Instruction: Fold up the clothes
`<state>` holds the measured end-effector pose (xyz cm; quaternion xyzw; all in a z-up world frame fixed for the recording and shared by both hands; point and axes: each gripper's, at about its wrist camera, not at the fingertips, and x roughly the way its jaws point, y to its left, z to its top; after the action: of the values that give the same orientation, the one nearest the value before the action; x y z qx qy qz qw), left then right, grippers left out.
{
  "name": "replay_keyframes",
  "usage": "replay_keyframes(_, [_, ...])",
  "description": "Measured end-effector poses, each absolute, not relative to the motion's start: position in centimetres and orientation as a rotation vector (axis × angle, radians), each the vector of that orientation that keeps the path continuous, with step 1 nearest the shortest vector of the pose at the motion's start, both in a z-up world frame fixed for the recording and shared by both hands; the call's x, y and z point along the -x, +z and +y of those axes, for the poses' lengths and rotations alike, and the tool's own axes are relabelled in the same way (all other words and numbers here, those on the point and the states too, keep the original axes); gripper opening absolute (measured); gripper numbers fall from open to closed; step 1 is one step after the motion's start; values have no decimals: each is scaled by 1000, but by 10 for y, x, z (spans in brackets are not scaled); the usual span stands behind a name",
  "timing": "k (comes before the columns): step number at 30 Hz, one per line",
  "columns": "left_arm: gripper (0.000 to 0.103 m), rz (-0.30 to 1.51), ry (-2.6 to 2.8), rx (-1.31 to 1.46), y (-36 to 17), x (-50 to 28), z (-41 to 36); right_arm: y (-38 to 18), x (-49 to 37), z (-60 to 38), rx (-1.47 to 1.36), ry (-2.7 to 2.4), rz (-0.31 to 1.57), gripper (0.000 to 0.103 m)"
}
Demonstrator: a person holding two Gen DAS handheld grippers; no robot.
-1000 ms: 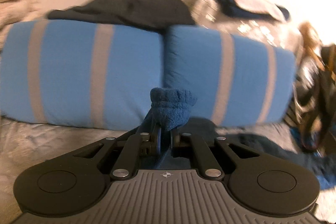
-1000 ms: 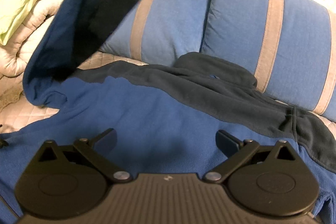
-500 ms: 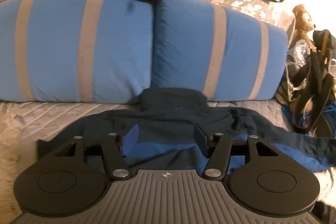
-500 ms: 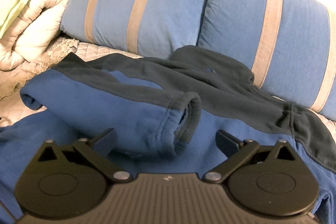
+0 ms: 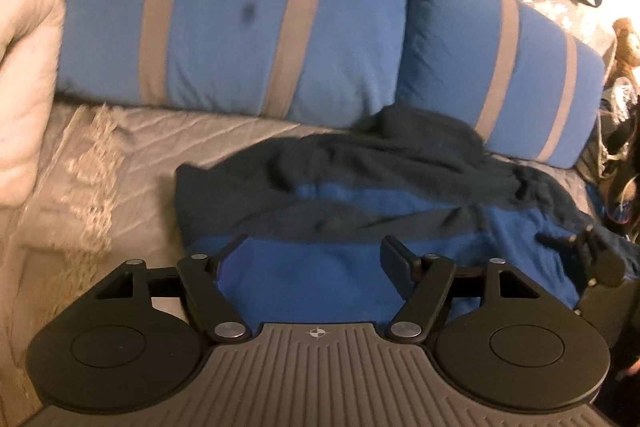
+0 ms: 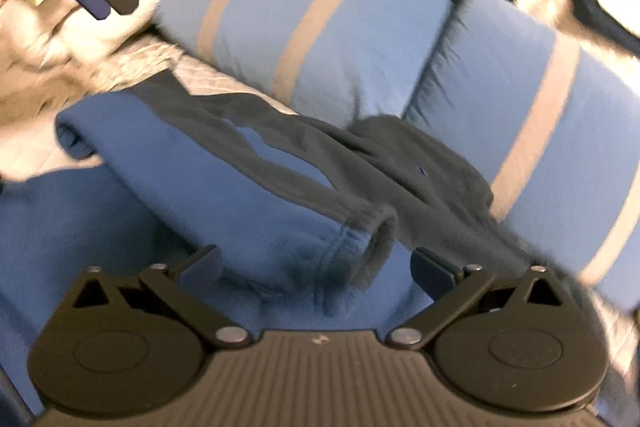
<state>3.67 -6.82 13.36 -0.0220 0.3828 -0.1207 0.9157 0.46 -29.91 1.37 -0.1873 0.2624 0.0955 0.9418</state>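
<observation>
While the blue fleece (image 6: 168, 187) lies on the bed (image 5: 100, 163), left gripper (image 5: 312, 259) fingers opening, empty, right gripper (image 6: 316, 263) fingers apart, sleeve cuff (image 6: 372, 243) between, unpinched.

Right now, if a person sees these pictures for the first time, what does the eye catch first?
First come the two blue pillows with tan stripes, standing side by side at the back of the bed. In front of them a blue and dark grey fleece top lies on the quilt, one sleeve folded across its body with the cuff facing the right gripper. Both grippers are empty, jaws apart.
</observation>
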Motion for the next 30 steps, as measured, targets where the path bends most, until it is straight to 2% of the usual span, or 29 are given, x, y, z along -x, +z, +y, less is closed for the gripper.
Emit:
replay_keyframes(8, [75,780,-264,57,120,-22,-44,-1,6,-280,804,296,479,101])
replay_keyframes(15, [76,763,-254,84,108,-17,-32,-34,4,-260,1248,398,443,83])
replay_keyframes(20, [75,762,-254,98,103,-16,-27,-58,6,-247,1445,451,412,70])
replay_keyframes(23, [76,758,-256,80,101,-14,-27,-71,7,-243,1517,467,392,59])
replay_keyframes(25, [76,752,-256,51,100,-13,-29,-77,7,-242,1550,479,392,42])
replay_keyframes(27, [76,748,-256,21,99,-12,-31,-81,7,-242,1568,494,414,30])
replay_keyframes(28, [76,746,-256,6,98,-11,-32,-81,7,-242,1572,498,422,15])
replay_keyframes(30, [76,733,-243,-31,97,-9,-35,-77,5,-242,1562,497,435,8])
